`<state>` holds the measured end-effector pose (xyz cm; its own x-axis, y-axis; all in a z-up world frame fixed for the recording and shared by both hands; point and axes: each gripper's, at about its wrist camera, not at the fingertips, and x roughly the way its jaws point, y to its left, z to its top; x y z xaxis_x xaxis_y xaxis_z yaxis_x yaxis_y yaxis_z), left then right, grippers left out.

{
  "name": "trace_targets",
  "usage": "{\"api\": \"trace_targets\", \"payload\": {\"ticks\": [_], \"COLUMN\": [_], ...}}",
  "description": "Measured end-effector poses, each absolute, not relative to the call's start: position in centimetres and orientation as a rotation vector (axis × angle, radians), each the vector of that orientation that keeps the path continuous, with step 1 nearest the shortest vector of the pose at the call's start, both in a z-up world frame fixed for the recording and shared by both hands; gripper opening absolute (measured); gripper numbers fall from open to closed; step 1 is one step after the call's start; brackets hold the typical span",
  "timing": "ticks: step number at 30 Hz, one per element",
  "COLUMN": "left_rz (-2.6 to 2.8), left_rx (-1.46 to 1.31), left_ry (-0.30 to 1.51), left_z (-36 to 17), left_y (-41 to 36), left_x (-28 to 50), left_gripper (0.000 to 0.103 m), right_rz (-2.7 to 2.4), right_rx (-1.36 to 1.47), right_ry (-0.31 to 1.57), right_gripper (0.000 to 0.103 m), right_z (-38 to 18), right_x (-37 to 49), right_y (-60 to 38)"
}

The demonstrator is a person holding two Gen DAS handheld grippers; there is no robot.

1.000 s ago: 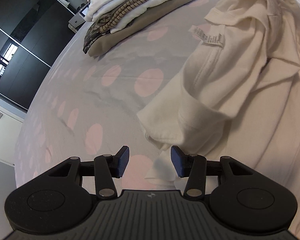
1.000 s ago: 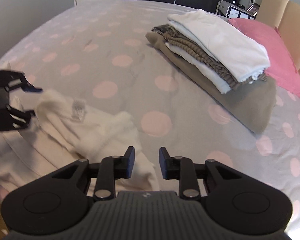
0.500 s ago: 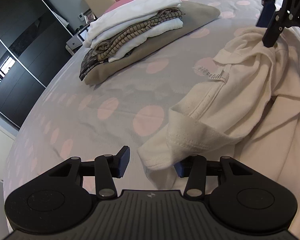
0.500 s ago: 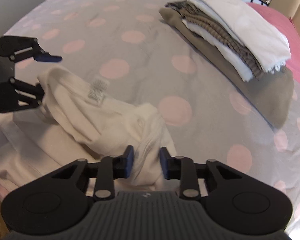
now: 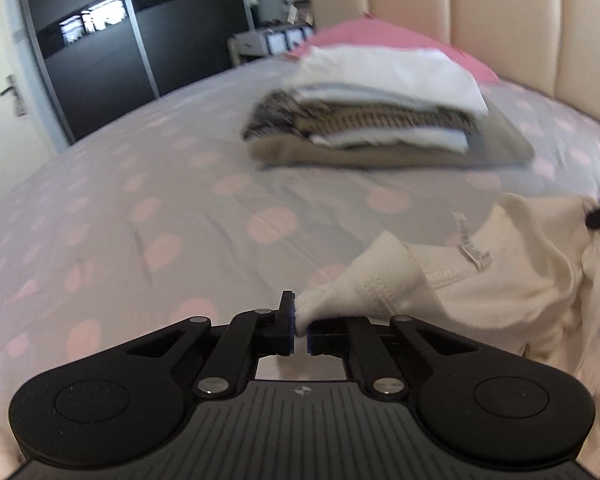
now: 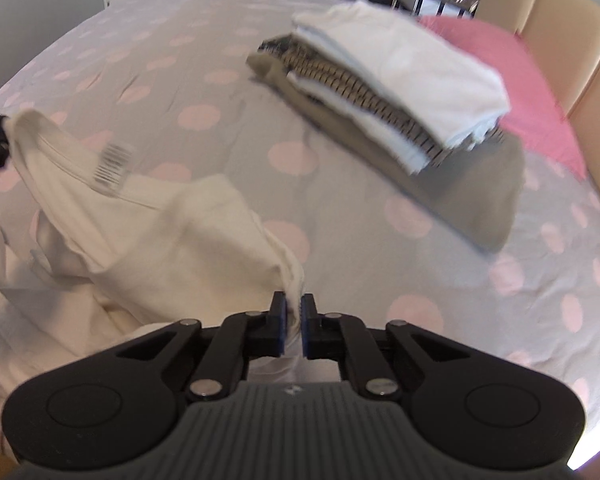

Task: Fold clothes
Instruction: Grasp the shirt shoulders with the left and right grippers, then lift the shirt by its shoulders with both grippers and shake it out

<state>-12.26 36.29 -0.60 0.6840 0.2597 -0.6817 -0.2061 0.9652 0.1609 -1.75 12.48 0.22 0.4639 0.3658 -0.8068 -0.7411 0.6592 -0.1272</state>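
- My left gripper [image 5: 301,330] is pinched down on a hemmed edge of the cream garment [image 5: 500,280]; it looks like a cuff or hem, though I can't say which.
- My right gripper [image 6: 294,326] is likewise clamped on another bunched edge of the same cream garment [image 6: 160,240], the jaws nearly together with cloth between them.
- The garment hangs slack between the two grips, raised off the polka-dot bedsheet [image 6: 220,120], its care label [image 6: 112,166] showing on the outside. Its lower part trails toward me, crumpled and out of shape.
- Further up the bed sits a pile of folded clothes [image 5: 380,116]: a white piece on top, a striped one under it, and a beige one at the bottom, just in front of the pink pillow [image 6: 520,80].
- My judgement: that pile looks finished, while the cream garment shows no clean fold at all. It needs spreading flat and squaring, then folding, and I'd expect it to join the pile.
- Both views are smeared by motion, so finer seams are hard to read.
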Motion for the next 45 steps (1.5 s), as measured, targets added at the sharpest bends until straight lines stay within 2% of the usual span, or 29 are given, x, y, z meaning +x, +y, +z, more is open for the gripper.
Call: {"api": "trace_targets", "payload": {"ticks": [7, 15, 25, 29, 35, 39, 45], "left_rz": [0.432, 0.595, 0.708, 0.724, 0.693, 0.674, 0.650], "left_rx": [0.106, 0.145, 0.284, 0.303, 0.324, 0.357, 0.336], "left_ry": [0.582, 0.357, 0.089, 0.054, 0.014, -0.022, 0.004], "left_z": [9.1, 19.6, 31.2, 33.9, 35.0, 35.2, 35.3], "left_y": [36.7, 35.0, 28.9, 26.6, 22.4, 19.9, 20.4], "left_x": [-17.6, -24.3, -33.4, -35.5, -38.8, -41.2, -41.8], "left_gripper": [0.003, 0.003, 0.003, 0.003, 0.003, 0.003, 0.003], "right_rz": [0.715, 0.709, 0.643, 0.638, 0.597, 0.648, 0.634], "right_rx": [-0.462, -0.409, -0.325, -0.286, -0.230, -0.164, -0.147], "right_ry": [0.623, 0.310, -0.078, -0.147, -0.254, -0.242, -0.255], "right_gripper": [0.005, 0.004, 0.004, 0.004, 0.004, 0.004, 0.004], "right_z": [6.5, 17.4, 29.7, 32.8, 34.5, 35.5, 34.6], "right_x": [-4.1, -9.3, -18.1, -20.9, -24.5, -25.9, -25.9], "right_y": [12.3, 12.7, 9.1, 6.8, 3.1, 0.6, 1.7]}}
